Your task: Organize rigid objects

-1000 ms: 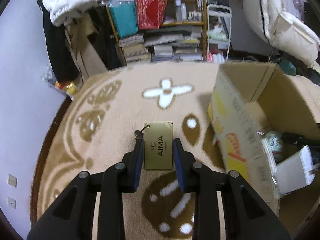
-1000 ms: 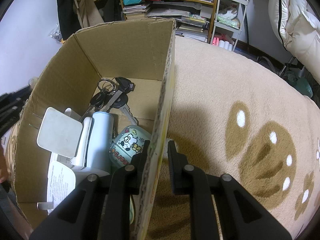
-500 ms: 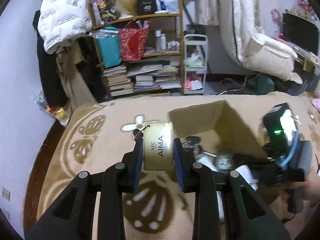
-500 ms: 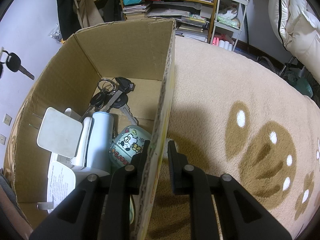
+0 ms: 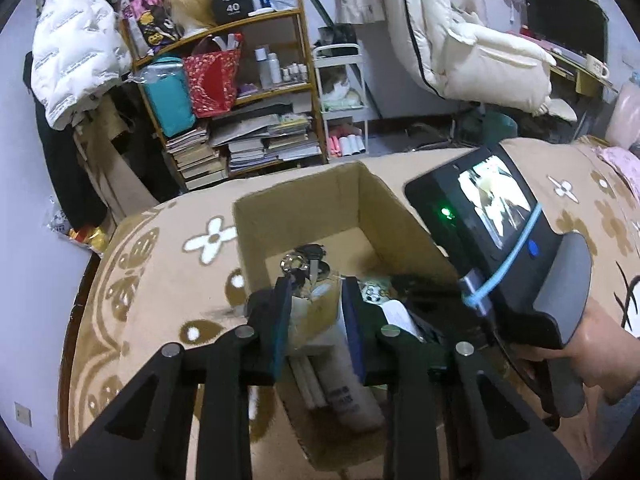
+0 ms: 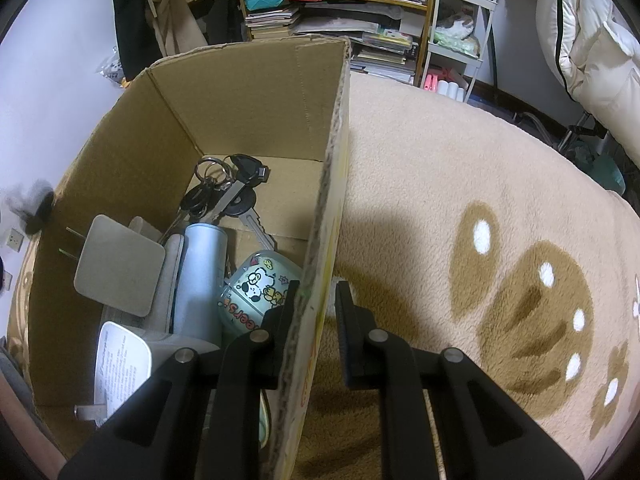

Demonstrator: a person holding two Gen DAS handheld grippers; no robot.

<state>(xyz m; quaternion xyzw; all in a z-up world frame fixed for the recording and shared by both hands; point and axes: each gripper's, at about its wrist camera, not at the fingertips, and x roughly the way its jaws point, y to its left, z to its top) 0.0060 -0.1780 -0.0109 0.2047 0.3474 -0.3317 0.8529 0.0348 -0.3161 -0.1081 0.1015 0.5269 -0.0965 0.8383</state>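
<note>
Tongs of the left gripper (image 5: pixel 316 320) now gape wide and empty above the cardboard box (image 6: pixel 256 92); the gold tag held a moment ago is gone, seemingly dropped inside, unseen. The right gripper (image 6: pixel 316 300) still straddles the box wall, jaws narrow.

Cluttered wooden shelf (image 5: pixel 240 120), white puffer jacket (image 5: pixel 72 60), patterned beige rug (image 6: pixel 480 200)

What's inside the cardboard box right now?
Cardboard box holds a key bunch, white plug adapter, pale blue cylinder and cartoon tin. Whatever lies beneath them is covered.
</note>
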